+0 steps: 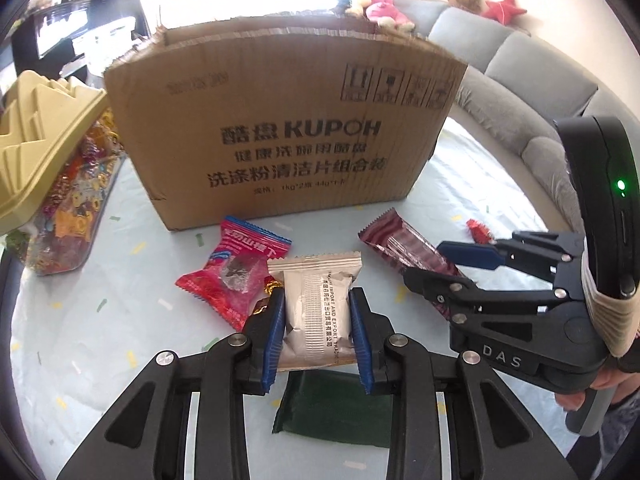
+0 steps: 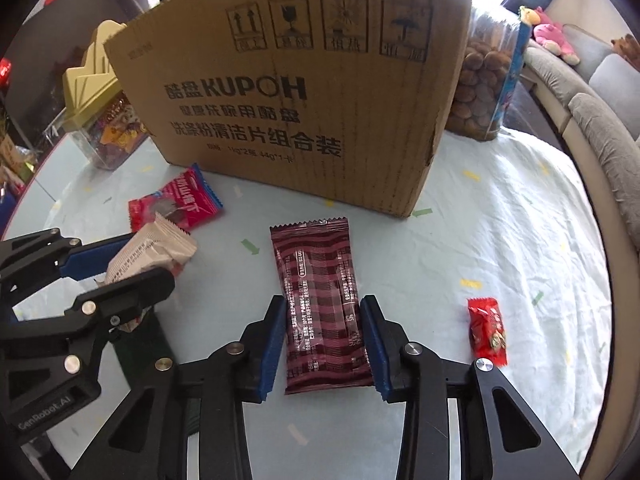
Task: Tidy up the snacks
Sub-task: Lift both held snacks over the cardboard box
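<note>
Both claws on wrappers before the cardboard box (image 1: pixel 280 128).
Left claw (image 1: pixel 317 320) clamps silver packet (image 1: pixel 316 304); right claw (image 2: pixel 326 344) brackets maroon bar (image 2: pixel 320 304), contact unclear. Slick film may slip during lift.

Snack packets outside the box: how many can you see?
5, maybe more hidden: silver packet in the left tongs; maroon packet between the right tongs; pink packet; dark green packet; small red candy at right.
</note>
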Tool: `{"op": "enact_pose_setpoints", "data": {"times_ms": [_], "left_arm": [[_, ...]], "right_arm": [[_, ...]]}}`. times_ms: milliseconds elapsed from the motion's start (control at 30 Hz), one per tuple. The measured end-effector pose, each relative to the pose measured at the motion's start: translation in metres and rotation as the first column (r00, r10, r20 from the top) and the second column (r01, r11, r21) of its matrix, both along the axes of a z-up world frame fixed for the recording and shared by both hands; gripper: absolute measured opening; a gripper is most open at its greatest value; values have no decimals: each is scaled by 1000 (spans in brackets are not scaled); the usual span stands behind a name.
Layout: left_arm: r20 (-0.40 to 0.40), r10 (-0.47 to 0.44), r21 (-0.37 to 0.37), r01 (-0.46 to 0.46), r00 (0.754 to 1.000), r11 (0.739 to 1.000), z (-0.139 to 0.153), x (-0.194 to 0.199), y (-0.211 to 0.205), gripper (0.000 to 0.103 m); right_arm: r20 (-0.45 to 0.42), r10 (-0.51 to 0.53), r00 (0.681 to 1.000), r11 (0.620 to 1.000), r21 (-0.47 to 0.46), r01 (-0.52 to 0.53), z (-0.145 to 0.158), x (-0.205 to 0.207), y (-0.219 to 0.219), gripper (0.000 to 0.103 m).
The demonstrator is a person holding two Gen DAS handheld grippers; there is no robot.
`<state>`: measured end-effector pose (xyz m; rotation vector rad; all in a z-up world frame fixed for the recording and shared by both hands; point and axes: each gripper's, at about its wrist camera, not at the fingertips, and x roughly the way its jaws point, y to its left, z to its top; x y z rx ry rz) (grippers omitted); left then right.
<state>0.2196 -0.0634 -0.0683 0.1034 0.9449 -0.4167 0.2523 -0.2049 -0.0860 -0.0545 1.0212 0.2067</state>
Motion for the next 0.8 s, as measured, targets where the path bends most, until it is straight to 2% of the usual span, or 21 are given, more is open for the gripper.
{"op": "enact_pose_setpoints", "data": {"times_ms": [233, 467, 800], "left_arm": [[57, 28, -30, -26, 998, 999, 30, -13, 9, 31], [136, 50, -55, -43, 989, 998, 68, -19, 14, 32], [236, 70, -84, -51, 969, 995, 110, -14, 22, 32]], "right_arm": [[57, -16, 998, 1000, 25, 15, 27, -23, -1, 39], [153, -32, 988, 999, 40, 26, 68, -41, 1, 39], [257, -39, 965, 998, 60, 25, 114, -46, 12, 39]]}}
